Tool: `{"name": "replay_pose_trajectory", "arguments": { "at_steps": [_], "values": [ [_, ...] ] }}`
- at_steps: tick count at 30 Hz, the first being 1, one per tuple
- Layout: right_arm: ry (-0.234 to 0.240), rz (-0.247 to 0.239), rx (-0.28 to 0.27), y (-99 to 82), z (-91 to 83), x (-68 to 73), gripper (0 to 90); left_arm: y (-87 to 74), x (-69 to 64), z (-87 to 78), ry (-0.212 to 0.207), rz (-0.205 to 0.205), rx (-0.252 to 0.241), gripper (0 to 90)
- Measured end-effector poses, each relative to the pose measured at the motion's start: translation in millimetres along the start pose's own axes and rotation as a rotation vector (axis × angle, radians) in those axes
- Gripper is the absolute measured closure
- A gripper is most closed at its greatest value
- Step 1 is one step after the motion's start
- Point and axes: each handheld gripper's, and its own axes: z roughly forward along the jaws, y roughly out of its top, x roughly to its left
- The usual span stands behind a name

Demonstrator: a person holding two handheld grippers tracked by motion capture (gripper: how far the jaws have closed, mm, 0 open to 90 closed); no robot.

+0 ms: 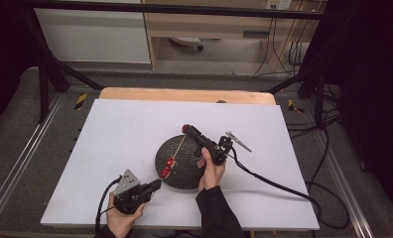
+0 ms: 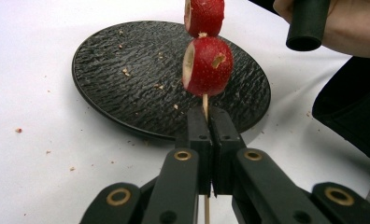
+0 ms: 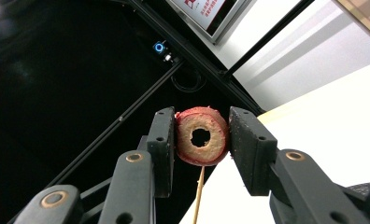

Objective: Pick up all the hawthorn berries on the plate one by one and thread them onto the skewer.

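Now left claw [image 2: 210, 122] pinches skewer [image 2: 205, 103] beyond plate [image 2: 103, 60] edge.

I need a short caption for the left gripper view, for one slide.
Left gripper clamps a thin wooden skewer carrying two red fruit pieces above a black textured plate.

We hold the left hand-held gripper [image 1: 157, 185] low at seven o'clock, its jaws pressed together and pointing toward one o'clock, our left hand [image 1: 121, 214] wrapped under its body. Our right hand [image 1: 212, 171] grips the right hand-held gripper [image 1: 186, 128] near centre, jaws clamped and aimed toward ten o'clock, dark sleeve trailing to six o'clock.
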Motion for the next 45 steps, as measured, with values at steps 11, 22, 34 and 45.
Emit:
{"name": "replay_pose_trajectory", "arguments": {
  "at_steps": [11, 22, 34, 45],
  "values": [
    [0.006, 0.010, 0.010, -4.8, -0.1, -1.3, 62.7, 0.4, -0.5, 1.1, -0.003, -0.025, -0.017, 88.5],
    [0.017, 0.040, -0.008, -18.3, -1.7, -3.9, 62.8, 3.2, -11.0, 11.3, 0.011, -0.091, -0.038, 88.5],
    [0.032, 0.036, -0.047, -13.0, -2.8, 0.3, 63.2, 2.8, -18.2, 8.6, 0.040, -0.105, -0.072, 88.6],
    [0.030, 0.060, -0.024, -20.0, -3.4, -2.1, 63.3, 13.8, -23.1, 19.6, 0.039, -0.161, -0.084, 88.6]
  ]
}}
